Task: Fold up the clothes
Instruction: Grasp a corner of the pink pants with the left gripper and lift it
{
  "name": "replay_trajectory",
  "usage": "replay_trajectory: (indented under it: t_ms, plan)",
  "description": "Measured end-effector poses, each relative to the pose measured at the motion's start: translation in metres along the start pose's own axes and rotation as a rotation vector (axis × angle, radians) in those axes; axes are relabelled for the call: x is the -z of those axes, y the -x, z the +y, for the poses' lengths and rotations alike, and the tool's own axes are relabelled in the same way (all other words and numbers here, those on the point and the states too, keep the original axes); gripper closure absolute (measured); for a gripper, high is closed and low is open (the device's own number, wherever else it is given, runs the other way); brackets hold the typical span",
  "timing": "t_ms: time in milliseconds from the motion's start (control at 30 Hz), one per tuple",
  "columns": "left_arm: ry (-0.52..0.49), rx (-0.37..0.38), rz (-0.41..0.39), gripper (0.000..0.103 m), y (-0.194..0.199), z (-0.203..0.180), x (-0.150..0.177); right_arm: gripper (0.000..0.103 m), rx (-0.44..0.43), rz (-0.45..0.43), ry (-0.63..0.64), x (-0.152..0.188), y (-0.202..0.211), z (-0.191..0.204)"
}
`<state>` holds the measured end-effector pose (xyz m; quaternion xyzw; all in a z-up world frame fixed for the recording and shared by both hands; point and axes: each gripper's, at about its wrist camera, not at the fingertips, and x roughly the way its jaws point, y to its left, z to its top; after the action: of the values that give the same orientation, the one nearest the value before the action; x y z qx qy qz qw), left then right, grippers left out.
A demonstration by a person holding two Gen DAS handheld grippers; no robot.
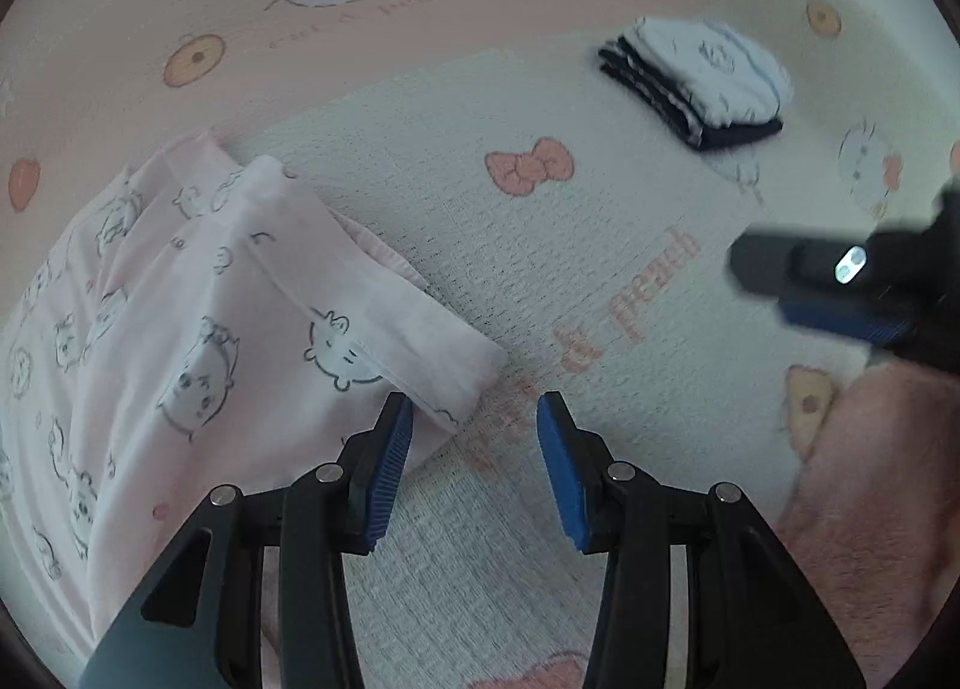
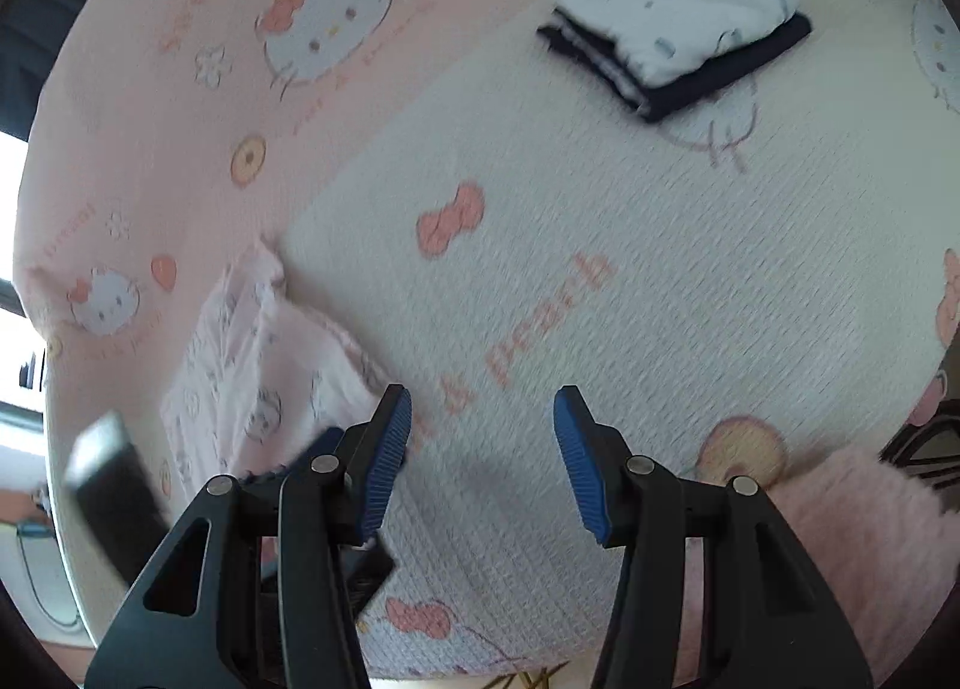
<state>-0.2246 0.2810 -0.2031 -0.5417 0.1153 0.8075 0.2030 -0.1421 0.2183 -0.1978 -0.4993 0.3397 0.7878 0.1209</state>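
A pink garment (image 1: 180,329) printed with small cartoon animals lies partly folded on the left of the bed. One corner of it reaches the left pad of my left gripper (image 1: 474,413), which hangs open above the bedspread with nothing pressed between its blue pads. In the right wrist view the same garment (image 2: 264,365) lies left of my right gripper (image 2: 483,407), also open, with only bedspread below it. That right gripper (image 1: 786,293) shows blurred at the right edge of the left wrist view.
A folded stack, white top on dark pieces (image 1: 702,77) (image 2: 684,11), sits at the far right. The bedspread (image 1: 540,269) is white and pink with cat-face prints. Pink fluffy fabric (image 2: 852,521) lies at the near right. The other tool's blurred black body (image 2: 114,485) is at lower left.
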Motion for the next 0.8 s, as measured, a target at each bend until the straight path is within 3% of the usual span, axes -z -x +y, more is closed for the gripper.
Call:
replay_trajectory:
  t_ms: [133, 300, 467, 567, 667, 800]
  plan:
    - [-0.008, -0.050, -0.025, 0.096, -0.001, 0.005, -0.002, 0.052, 0.031, -0.014, 0.089, -0.001, -0.001, 0.016]
    - [0.126, -0.023, -0.195, 0.098, 0.067, 0.057, 0.002, 0.052, 0.036, 0.003, 0.144, 0.000, 0.001, 0.016]
    - [0.357, 0.025, -0.287, 0.098, 0.133, 0.176, 0.017, 0.051, 0.055, 0.022, 0.201, 0.004, -0.009, 0.026]
    - [0.470, -0.019, -0.305, 0.098, 0.144, 0.246, 0.034, 0.051, 0.079, 0.064, 0.235, 0.014, -0.019, 0.034]
    - [0.572, -0.049, -0.321, 0.098, 0.148, 0.306, 0.051, 0.051, 0.018, 0.112, 0.274, 0.017, -0.030, 0.060]
    - [0.665, -0.072, -0.306, 0.098, 0.137, 0.367, 0.071, 0.051, -0.028, 0.070, 0.447, -0.002, -0.030, 0.123]
